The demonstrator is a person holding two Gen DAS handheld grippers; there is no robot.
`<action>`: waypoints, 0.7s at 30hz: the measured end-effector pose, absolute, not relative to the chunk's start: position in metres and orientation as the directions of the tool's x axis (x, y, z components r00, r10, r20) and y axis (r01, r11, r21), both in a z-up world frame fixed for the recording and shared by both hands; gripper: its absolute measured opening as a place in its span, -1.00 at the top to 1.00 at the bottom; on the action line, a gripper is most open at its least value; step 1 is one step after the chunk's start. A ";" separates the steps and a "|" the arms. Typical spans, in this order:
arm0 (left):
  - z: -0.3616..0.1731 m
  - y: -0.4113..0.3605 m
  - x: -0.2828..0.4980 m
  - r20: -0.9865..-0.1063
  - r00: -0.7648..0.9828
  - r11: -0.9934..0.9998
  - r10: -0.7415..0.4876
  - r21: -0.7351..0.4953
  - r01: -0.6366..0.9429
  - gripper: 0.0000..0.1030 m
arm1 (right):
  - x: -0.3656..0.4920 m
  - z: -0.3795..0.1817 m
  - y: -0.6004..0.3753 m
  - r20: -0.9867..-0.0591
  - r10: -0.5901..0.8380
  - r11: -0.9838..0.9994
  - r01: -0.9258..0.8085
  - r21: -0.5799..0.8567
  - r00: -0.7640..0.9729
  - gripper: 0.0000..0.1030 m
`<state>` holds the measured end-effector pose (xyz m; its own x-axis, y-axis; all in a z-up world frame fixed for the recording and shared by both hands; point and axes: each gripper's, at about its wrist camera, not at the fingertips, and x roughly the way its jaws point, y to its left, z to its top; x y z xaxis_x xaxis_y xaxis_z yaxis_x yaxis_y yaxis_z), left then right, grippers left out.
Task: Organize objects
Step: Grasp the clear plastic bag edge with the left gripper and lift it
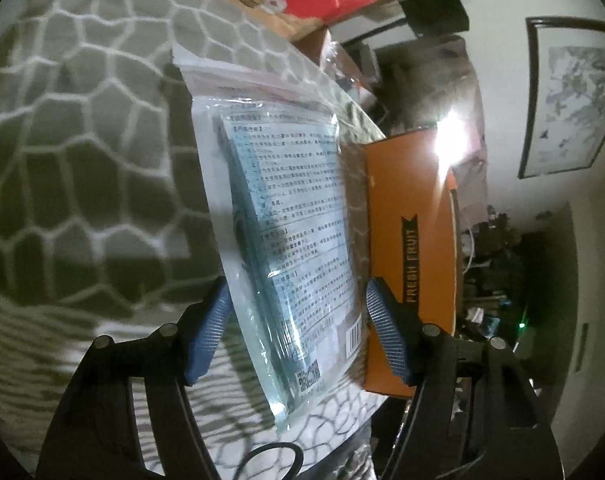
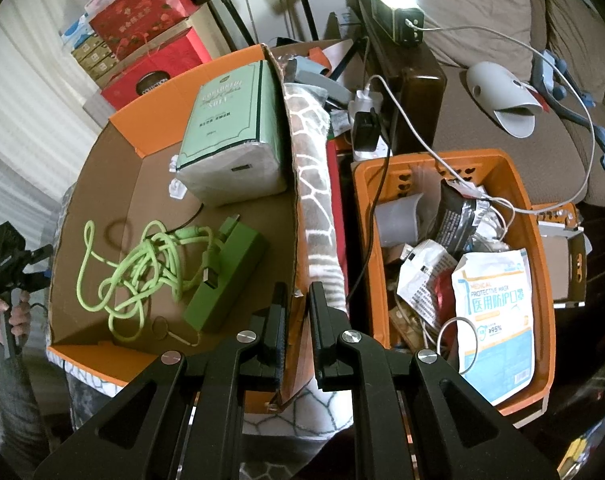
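The left gripper (image 1: 298,336) reaches over a clear plastic pouch (image 1: 278,216) of printed, sealed items lying on a grey blanket (image 1: 82,140) with a pale cell pattern. Its blue-padded jaws stand apart on either side of the pouch's near end; whether the pads touch the plastic cannot be told. The pouch lies just beside the orange cardboard box (image 1: 406,232), marked "FRESH FRUIT", probably the place it is meant for.

The right gripper (image 2: 296,332) has its jaws nearly together, clamped on the box's near wall (image 2: 290,240), seemingly to steady the box while the other hand works. Inside the orange cardboard box lie a mint-green tissue pack (image 2: 230,132), a tangled light-green cable (image 2: 138,264) and a dark-green charger block (image 2: 226,276).

Only the left wrist view shows the pouch and the box's lettering. Only the right wrist view shows the box's contents, the orange plastic basket (image 2: 542,280) next to it holding a medical mask packet (image 2: 494,308) and other clutter, and, at the far left edge, the person's hand (image 2: 8,316) holding the left gripper's handle.
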<state>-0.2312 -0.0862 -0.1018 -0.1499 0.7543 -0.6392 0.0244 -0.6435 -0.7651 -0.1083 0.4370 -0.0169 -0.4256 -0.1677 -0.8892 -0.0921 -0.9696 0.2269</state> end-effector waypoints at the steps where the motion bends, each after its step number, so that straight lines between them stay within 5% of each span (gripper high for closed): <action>1: -0.102 -0.083 -0.232 -0.638 -0.150 -0.643 0.755 -0.766 0.022 -0.30 | -0.108 -0.017 0.437 -0.890 -0.167 -0.970 -0.092 0.226 -0.425 0.82; 4: -0.103 -0.075 -0.235 -0.622 -0.162 -0.627 0.766 -0.779 0.023 -0.53 | -0.108 -0.017 0.437 -0.889 -0.167 -0.970 -0.092 0.226 -0.426 0.82; 9: -0.105 -0.058 -0.240 -0.622 -0.158 -0.628 0.767 -0.778 0.014 -0.52 | -0.108 -0.019 0.436 -0.890 -0.166 -0.970 -0.091 0.225 -0.425 0.81; 11: -0.103 -0.051 -0.242 -0.635 -0.159 -0.643 0.756 -0.766 -0.003 -0.30 | -0.108 -0.019 0.436 -0.890 -0.167 -0.970 -0.092 0.226 -0.425 0.81; 13: -0.102 -0.043 -0.243 -0.680 -0.159 -0.691 0.715 -0.723 -0.012 0.37 | -0.108 -0.020 0.436 -0.889 -0.168 -0.969 -0.093 0.228 -0.425 0.81; 14: -0.102 -0.041 -0.243 -0.694 -0.156 -0.705 0.703 -0.709 -0.015 0.51 | -0.109 -0.020 0.436 -0.890 -0.168 -0.969 -0.093 0.227 -0.425 0.81; 21: -0.092 -0.036 -0.239 -0.672 -0.179 -0.681 0.719 -0.732 0.011 0.79 | -0.110 -0.022 0.435 -0.888 -0.174 -0.968 -0.093 0.234 -0.425 0.81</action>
<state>-0.2394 -0.0358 -0.0922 -0.1790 0.7187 -0.6719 0.0111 -0.6814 -0.7318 -0.1100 0.4354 -0.0223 -0.4251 -0.1739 -0.8883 -0.0930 -0.9678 0.2340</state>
